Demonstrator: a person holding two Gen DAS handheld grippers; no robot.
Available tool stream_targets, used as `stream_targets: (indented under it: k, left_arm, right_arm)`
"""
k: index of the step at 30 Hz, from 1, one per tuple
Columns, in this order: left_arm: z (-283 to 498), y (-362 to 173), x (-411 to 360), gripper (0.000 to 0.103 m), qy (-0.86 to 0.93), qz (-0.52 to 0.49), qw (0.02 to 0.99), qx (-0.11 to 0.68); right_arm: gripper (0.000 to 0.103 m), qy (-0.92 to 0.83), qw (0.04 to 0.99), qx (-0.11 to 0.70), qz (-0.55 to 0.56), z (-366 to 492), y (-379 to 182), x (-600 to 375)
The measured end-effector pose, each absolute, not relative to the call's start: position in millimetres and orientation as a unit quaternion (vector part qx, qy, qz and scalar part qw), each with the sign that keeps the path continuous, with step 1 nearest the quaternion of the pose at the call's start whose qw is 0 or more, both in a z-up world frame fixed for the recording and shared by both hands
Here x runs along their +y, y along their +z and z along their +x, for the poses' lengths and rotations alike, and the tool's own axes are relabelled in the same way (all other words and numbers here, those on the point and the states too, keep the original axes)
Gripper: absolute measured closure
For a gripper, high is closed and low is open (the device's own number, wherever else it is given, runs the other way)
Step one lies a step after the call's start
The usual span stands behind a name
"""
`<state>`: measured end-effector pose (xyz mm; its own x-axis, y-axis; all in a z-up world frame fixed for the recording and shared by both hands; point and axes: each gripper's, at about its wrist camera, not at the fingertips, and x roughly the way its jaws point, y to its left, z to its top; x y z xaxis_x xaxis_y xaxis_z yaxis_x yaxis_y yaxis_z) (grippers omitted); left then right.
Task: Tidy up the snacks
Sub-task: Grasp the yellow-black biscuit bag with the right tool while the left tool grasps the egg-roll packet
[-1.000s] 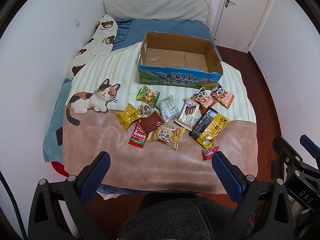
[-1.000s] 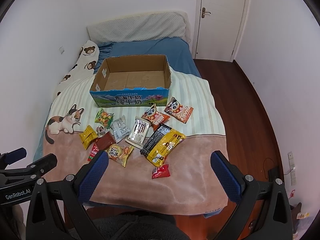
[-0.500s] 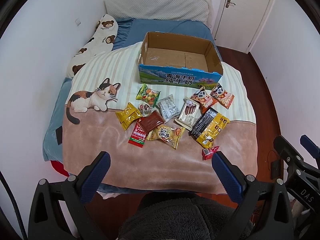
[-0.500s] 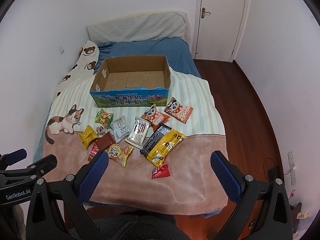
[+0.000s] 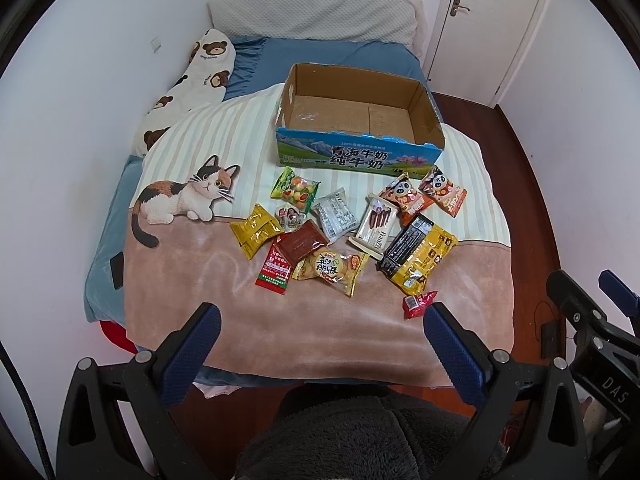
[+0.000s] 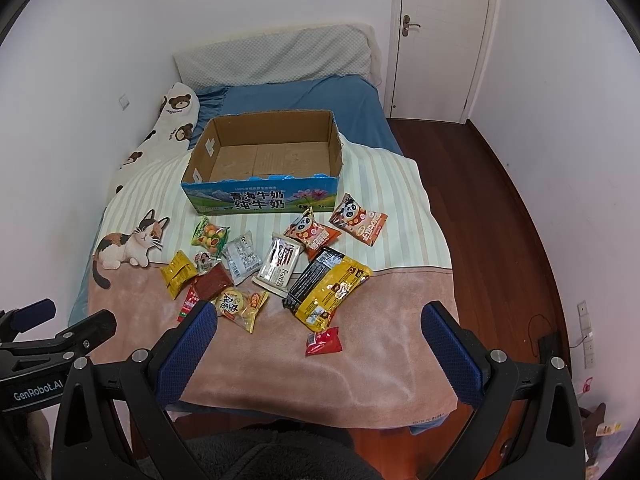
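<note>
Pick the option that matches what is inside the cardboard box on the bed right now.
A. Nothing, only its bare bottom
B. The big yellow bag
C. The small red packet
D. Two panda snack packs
A: the cardboard box shows only its bare brown bottom, while the snack packets all lie on the blanket in front of it.

Left tool (image 5: 320,332) and right tool (image 6: 319,330) both gape wide, seemingly level, holding nothing.

Bed (image 5: 256,320) with blanket, cardboard box (image 5: 360,156), scattered snack packets (image 5: 332,266).
</note>
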<state>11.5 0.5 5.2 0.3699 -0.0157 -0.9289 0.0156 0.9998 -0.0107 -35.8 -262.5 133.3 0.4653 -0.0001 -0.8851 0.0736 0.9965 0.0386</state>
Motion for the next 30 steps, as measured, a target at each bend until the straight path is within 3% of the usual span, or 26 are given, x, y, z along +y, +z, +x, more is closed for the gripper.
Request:
stream_targets:
  k: [8,24,30]
  left_arm:
    - [39.7,-36.2,20.3,0.0,0.054,-0.005,0.831,0.554]
    - [112.9,-190.2,67.5,0.0,0.129,0.062,0.755,0.64]
    - [135.7,-250.7,77.1,0.001,0.09,-0.115,0.675,0.723]
  right_arm:
    - [0.0,-0.028,0.837,0.534,0.114,1.3,84.4,-289.2]
    - [0.0,-0.022,0.676,0.707,0.209,109.9,-186.1,-307.4]
    - [0.0,-0.059,0.652,0.722,0.225,133.3,-239.8,-293.0]
